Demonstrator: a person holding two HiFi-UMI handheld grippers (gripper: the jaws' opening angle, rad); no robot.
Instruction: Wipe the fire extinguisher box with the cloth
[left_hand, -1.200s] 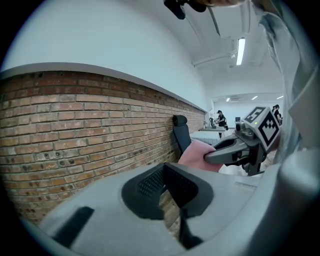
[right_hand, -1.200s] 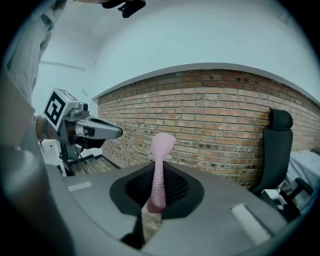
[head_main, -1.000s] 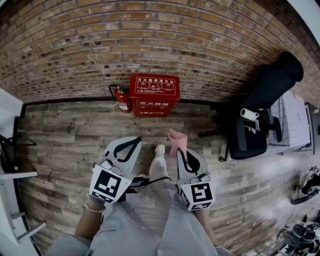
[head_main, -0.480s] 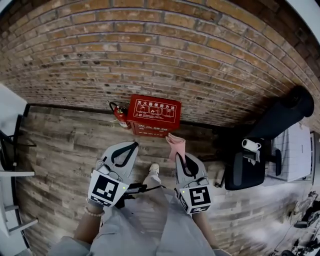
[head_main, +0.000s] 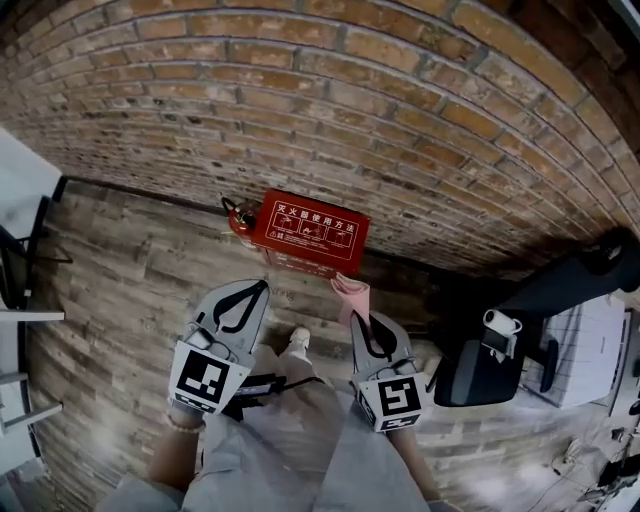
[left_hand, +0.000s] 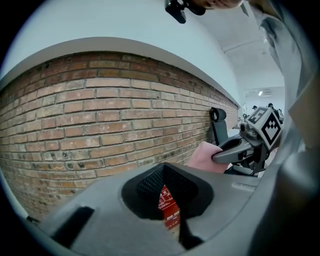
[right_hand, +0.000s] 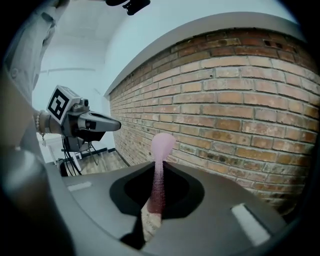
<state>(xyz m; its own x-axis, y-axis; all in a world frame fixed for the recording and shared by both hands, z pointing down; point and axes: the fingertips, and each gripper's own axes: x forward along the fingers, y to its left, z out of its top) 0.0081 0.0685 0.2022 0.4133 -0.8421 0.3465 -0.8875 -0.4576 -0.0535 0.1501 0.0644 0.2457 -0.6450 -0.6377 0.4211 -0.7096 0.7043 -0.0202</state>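
A pink cloth (head_main: 351, 293) is being pinched between the fingers of the right gripper (head_main: 359, 316), and its free end is being held upright above the jaw tips, as the right gripper view shows. The left gripper (head_main: 262, 285) is being carried at the right gripper's 9 o'clock. Its fingers are being pressed together with nothing clamped between them. In the left gripper view, only a sliver of red print is being glimpsed through the opening behind the tips.

The red fire extinguisher box (head_main: 310, 232) is being shown on the wooden floor (head_main: 120, 270), backed against the brick wall (head_main: 380, 110), at 12 o'clock from both grippers. The cloth is being held short of the box, in the air, with its tip appearing just below the box's lower right corner in the head view. A red fire extinguisher (head_main: 238, 216) is being seen just beside the box, at its 9 o'clock. A black office chair (head_main: 480, 365) is being seen at 3 o'clock from the right gripper, well apart from the box.
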